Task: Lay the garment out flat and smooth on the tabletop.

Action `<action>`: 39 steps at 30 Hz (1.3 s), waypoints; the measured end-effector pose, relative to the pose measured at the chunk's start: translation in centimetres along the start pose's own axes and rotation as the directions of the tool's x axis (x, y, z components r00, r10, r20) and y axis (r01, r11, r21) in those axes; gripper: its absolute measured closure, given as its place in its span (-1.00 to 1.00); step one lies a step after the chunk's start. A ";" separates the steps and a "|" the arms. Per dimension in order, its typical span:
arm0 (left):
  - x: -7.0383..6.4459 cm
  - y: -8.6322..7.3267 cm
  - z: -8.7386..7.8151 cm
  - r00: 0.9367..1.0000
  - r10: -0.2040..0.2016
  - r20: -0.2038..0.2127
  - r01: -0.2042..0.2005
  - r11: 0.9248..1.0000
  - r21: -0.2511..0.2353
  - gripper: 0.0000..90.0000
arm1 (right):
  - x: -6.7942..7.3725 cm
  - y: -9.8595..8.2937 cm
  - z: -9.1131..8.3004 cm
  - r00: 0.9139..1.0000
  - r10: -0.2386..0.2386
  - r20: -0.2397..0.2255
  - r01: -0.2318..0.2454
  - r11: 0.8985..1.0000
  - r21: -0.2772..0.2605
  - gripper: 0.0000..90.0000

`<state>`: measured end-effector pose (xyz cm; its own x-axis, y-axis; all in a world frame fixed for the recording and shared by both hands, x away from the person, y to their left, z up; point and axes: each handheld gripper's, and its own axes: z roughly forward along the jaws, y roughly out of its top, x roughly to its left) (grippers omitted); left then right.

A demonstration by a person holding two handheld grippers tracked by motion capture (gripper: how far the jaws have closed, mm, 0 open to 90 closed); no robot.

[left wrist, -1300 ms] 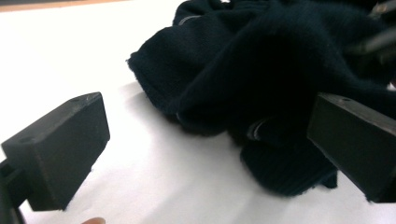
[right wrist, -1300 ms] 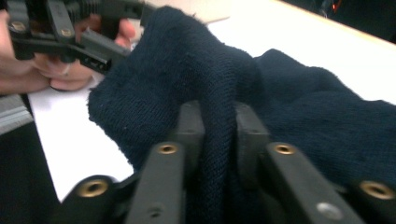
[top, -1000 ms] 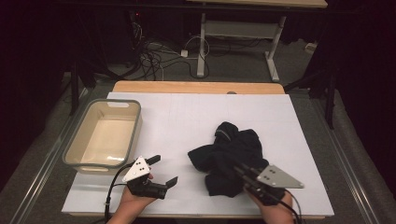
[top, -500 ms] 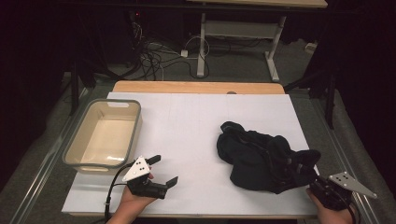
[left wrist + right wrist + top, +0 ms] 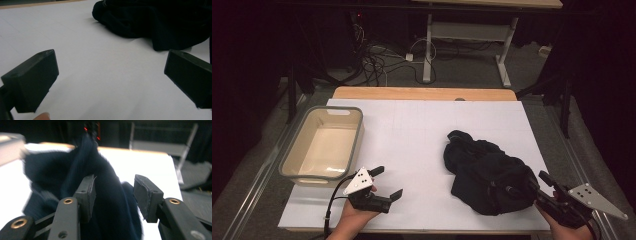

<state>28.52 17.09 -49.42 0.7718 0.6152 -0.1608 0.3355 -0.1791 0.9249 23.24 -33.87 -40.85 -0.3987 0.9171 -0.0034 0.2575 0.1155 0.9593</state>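
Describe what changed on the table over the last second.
The right claw dragged the dark garment from the table's middle toward the right front corner, swinging out past the right edge and then easing back in. Its jaws now stand apart with cloth between them, so the grip looks released. The left claw, open, and the empty tub stayed where they were.
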 end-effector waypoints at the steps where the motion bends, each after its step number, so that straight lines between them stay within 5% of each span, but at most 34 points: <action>1: 0.0 0.0 0.0 1.000 0.000 0.000 0.000 1.000 -0.001 -1.00 | 0.7 0.5 -0.1 1.000 -0.016 -0.014 0.015 1.000 -0.012 0.18; 5: 0.0 0.0 0.0 1.000 0.005 -0.001 -0.005 1.000 -0.001 -1.00 | 3.5 2.0 -0.4 0.994 -0.080 -0.070 0.077 0.996 -0.047 0.17; 11: 0.0 0.0 0.0 1.000 0.003 0.001 -0.003 1.000 0.001 -1.00 | 6.9 2.7 0.2 0.972 -0.181 -0.152 0.177 0.983 -0.043 0.17; 15: -0.1 0.0 0.0 1.000 0.007 -0.001 -0.007 1.000 -0.002 -1.00 | 8.3 1.9 1.5 0.959 -0.211 -0.191 0.216 0.976 0.005 0.15; 18: -0.1 0.0 0.0 1.000 0.009 -0.001 -0.009 1.000 -0.001 -1.00 | 9.0 0.3 3.4 0.951 -0.222 -0.214 0.247 0.965 0.094 0.12; 21: 0.0 0.0 0.0 1.000 0.006 0.001 -0.006 1.000 0.000 -1.00 | 9.0 -0.6 4.3 0.949 -0.220 -0.224 0.253 0.959 0.132 0.09; 25: -0.1 0.0 0.0 1.000 0.009 -0.002 -0.009 1.000 -0.001 -1.00 | 8.9 -2.2 5.7 0.951 -0.253 -0.177 0.288 0.934 0.210 -0.10; 27: -0.1 0.0 0.0 1.000 0.011 -0.002 -0.011 1.000 -0.002 -1.00 | 8.6 -2.8 6.2 0.956 -0.251 -0.149 0.281 0.931 0.234 -0.22; 33: -0.1 0.0 0.0 1.000 0.007 -0.002 -0.007 1.000 -0.003 -1.00 | 5.2 -2.9 5.9 0.985 -0.174 -0.007 0.171 0.956 0.240 -0.28; 36: -0.1 0.0 0.0 1.000 0.007 -0.005 -0.007 1.000 -0.003 -1.00 | 2.8 -3.1 5.2 0.991 -0.116 0.062 0.097 0.964 0.246 -0.41; 39: -0.1 0.0 0.0 1.000 0.007 -0.005 -0.007 1.000 -0.002 -1.00 | 1.2 -3.8 5.0 0.998 -0.057 0.036 0.045 0.960 0.276 -0.50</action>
<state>28.45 17.01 -49.43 0.7711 0.6181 -0.1525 0.3291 -0.1819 0.9266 26.15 -31.28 -45.94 -0.3809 0.9221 -0.0677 0.4721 0.2570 0.8432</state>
